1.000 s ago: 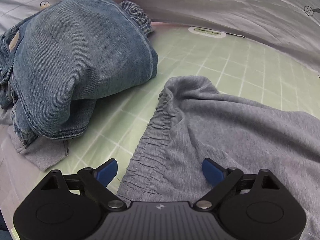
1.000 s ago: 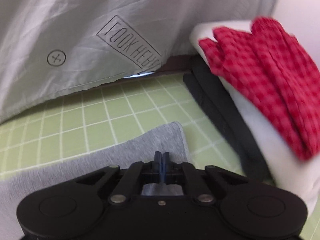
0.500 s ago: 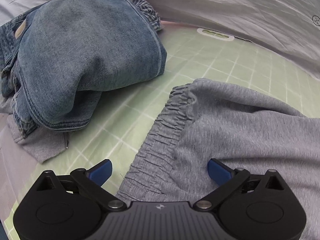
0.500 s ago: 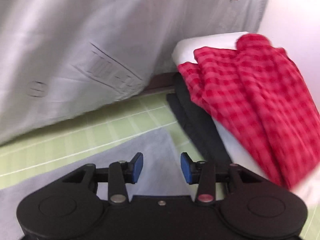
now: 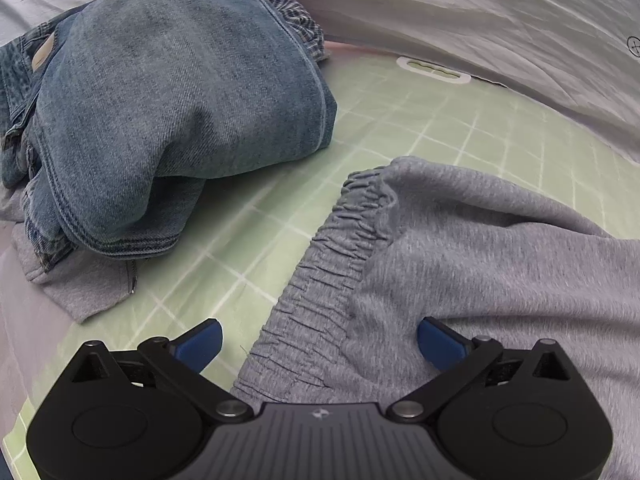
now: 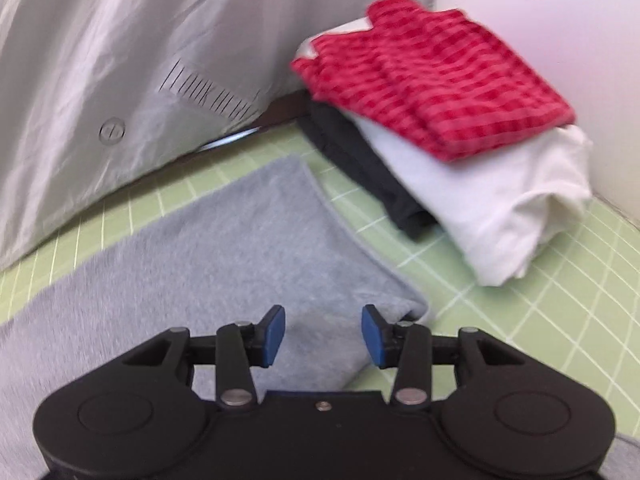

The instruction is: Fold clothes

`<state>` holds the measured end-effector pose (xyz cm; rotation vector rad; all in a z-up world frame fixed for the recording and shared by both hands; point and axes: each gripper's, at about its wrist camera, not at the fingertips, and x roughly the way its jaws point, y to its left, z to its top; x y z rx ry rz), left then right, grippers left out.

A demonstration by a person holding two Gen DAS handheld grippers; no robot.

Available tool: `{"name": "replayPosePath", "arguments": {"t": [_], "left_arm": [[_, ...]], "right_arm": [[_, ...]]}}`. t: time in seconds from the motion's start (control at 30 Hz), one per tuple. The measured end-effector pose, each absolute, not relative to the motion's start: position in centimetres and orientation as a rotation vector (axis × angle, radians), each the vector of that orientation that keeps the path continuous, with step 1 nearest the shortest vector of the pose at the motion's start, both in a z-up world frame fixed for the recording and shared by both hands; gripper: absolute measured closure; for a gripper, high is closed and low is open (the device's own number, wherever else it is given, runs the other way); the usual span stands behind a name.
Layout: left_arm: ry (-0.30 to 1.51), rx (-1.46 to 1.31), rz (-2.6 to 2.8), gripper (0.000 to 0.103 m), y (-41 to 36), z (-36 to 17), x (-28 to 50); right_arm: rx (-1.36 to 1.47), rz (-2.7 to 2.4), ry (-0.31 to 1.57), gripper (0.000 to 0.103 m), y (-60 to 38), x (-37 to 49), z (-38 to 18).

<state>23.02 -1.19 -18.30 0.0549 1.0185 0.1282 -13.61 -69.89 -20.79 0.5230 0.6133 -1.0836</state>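
- Hovering at full spread, my left gripper (image 5: 318,340) straddles the ribbed elastic waistband of the grey fleece sweatpants (image 5: 460,264), gripping nothing.
- My right gripper (image 6: 323,334) has just been opening; its half-spread jaws hold nothing above the sweatpants' hemmed leg end.
- Sweatpants lie flat on the green grid mat (image 5: 400,128); crumpled denim jeans (image 5: 172,92) occupy its far-left corner.

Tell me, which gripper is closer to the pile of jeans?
Left. The left gripper hangs over the grey sweatpants' waistband, with the jeans just beyond. The right gripper is at the sweatpants' other end, by the folded stack; no jeans in its view.
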Motion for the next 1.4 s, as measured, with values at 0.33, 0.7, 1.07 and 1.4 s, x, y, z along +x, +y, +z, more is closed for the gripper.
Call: {"name": "replayPosePath", "arguments": {"t": [0.33, 0.7, 1.07, 1.4], "left_arm": [[1.021, 0.044, 0.133, 0.0, -1.2, -18.3, 23.2], [1.023, 0.028, 0.131, 0.0, -1.0, -18.4, 23.6], [1.031, -0.064, 0.136, 0.0, -0.1, -18.7, 23.4], [1.001, 0.032, 0.082, 0.0, -1.3, -16.3, 21.6]], "right_arm": [[0.862, -1.215, 0.498, 0.058, -71.4, -16.3, -20.6], [1.034, -1.172, 0.399, 0.09, -73.6, -17.4, -22.1], [0.895, -1.31, 0.443, 0.078, -75.2, -19.0, -21.3], [0.68, -1.139, 0.52, 0.0, -68.0, -17.3, -17.4]]}}
